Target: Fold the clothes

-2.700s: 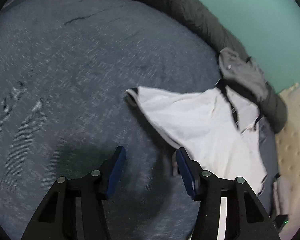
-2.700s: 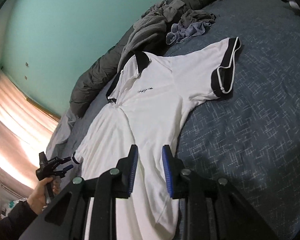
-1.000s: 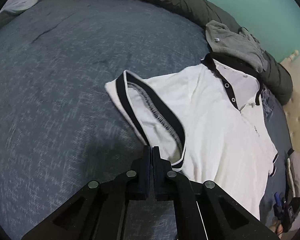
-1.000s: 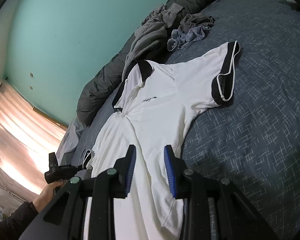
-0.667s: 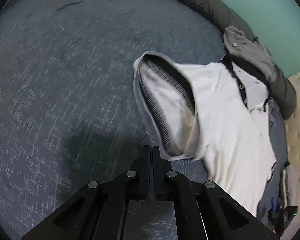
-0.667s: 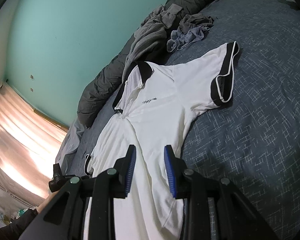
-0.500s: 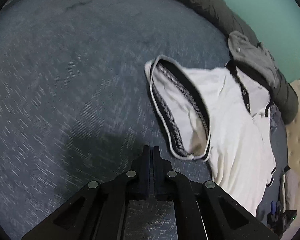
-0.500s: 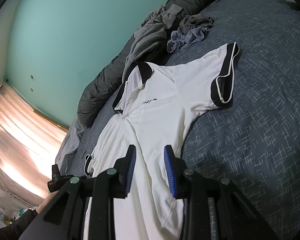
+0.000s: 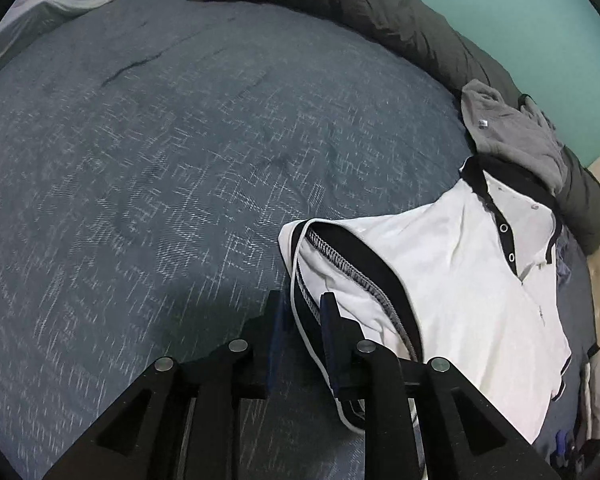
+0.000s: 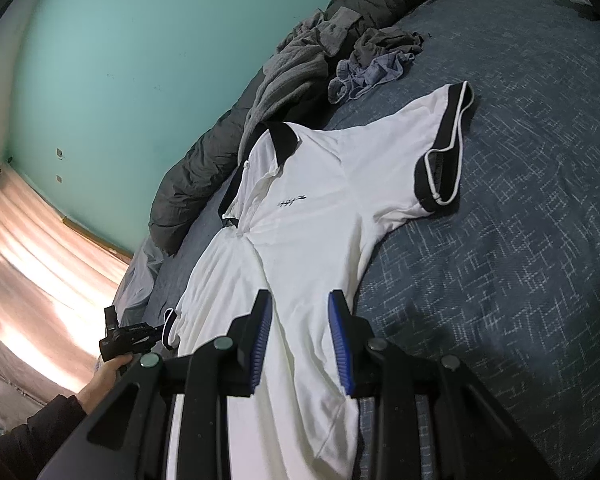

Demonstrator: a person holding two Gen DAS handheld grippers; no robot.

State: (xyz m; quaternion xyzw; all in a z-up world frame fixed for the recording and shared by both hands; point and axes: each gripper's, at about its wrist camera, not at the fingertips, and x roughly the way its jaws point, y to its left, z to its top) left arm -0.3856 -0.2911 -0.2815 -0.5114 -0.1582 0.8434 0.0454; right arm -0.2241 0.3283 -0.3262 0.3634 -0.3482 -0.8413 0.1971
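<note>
White polo shirt [image 10: 300,208] lies face-up on the bed [image 9: 160,160]; left claw [image 9: 302,320], slightly parted, straddles its sleeve cuff [image 9: 304,304] to fold inward, while right claw [image 10: 300,320] hovers open, empty.

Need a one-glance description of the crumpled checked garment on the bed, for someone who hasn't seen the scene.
Start at the dark blue bedspread with the white polo shirt spread on it. Just beyond the shirt's outstretched black-cuffed sleeve lies a small crumpled checked garment. Its pale blue check sets it apart from the plain grey clothes beside it.
</note>
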